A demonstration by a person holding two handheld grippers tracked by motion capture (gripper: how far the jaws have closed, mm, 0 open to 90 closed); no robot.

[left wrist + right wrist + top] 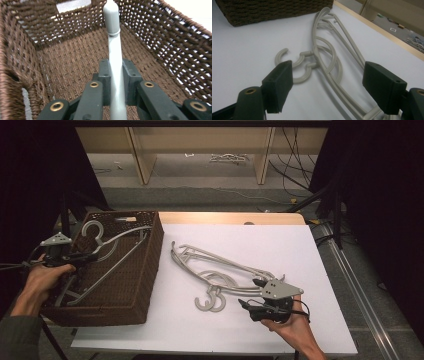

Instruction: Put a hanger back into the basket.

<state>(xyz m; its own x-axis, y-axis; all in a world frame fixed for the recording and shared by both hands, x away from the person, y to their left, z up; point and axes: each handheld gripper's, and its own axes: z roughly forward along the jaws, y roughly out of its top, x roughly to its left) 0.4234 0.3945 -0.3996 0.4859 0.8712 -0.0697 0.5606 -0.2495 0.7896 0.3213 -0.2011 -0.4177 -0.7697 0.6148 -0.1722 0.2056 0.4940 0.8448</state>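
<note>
A brown wicker basket (150, 270) stands on the left of the white table (280, 245). Inside it a grey plastic hanger (122, 235) leans, hook toward the far end. My left gripper (89, 256) is shut on that hanger; in the left gripper view the grey bar (114, 50) runs up between the closed jaws (116, 77), over the basket's woven floor (75, 65). A pile of grey hangers (215, 265) lies mid-table, hooks (210, 301) toward the front. My right gripper (250, 293) stands open at the pile's right end, and the hanger bars (329, 57) lie between its wide jaws (331, 86) untouched.
The basket's side wall (274, 10) rises just left of the pile. The table's wooden back edge (230, 216) and right edge border a floor with cables (295, 175) and shelf legs (142, 160). Dark curtains hang on both sides.
</note>
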